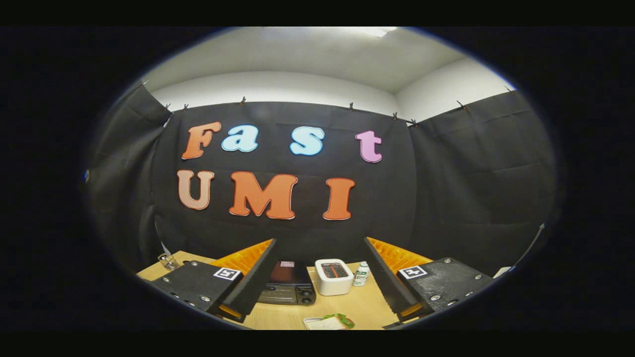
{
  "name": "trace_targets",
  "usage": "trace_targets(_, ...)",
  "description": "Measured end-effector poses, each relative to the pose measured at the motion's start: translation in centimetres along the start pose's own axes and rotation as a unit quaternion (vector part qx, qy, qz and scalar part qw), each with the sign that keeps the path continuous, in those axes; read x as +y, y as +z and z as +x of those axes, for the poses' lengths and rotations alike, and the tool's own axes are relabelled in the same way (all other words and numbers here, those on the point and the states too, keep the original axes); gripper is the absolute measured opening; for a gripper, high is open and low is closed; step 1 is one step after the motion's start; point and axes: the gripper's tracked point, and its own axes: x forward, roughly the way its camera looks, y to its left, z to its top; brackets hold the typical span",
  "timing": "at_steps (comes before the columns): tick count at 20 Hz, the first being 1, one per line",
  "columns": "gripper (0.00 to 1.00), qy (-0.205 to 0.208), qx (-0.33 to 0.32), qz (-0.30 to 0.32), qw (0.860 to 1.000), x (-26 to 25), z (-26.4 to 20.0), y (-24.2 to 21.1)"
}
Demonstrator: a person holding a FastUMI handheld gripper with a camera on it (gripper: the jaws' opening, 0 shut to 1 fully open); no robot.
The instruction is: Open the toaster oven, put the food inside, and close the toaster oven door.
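Now the claw point(317, 277) is hovering released above the table point(357, 302), its fingers framing the shut oven point(288, 288) well beyond the food point(332, 322), so it should be descending squarely toward the door's top edge.

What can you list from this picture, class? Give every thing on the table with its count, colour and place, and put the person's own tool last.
toaster oven: one, black, on the table beyond the fingers, nearer the left finger, door shut.
toaster: one, white with a dark slot on top, just right of the toaster oven.
bottle: one, small, white with green, right of the toaster, beside the right finger.
food: one piece with a green leaf, on a pale tray, nearest the camera between the fingers.
table: one, light wood, under everything.
clip-like metal object: one, at the table's far left corner; too small to identify.
gripper: one, fingers spread wide apart, holding nothing, above the table.
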Motion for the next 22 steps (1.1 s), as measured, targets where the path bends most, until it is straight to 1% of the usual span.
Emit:
trace_targets(6, 1.00, 0.036, 0.022, 0.023, 0.999, 4.3, 2.4, -3.4)
trace_targets(9, 0.99, 0.052, 0.044, 0.036, 0.997, 7.7, 4.7, -7.4)
trace_targets(11, 1.00, 0.074, 0.066, 0.044, 0.994, 10.6, 5.7, -10.6)
trace_targets(15, 1.00, 0.100, 0.111, 0.020, 0.989, 15.0, 7.6, -17.2)
trace_targets(17, 1.00, 0.109, 0.125, 0.016, 0.986, 16.7, 9.0, -19.5)
trace_targets(19, 1.00, 0.114, 0.147, 0.017, 0.982, 17.8, 10.5, -21.7)
trace_targets(22, 1.00, 0.103, 0.175, 0.005, 0.979, 18.4, 12.5, -24.5)
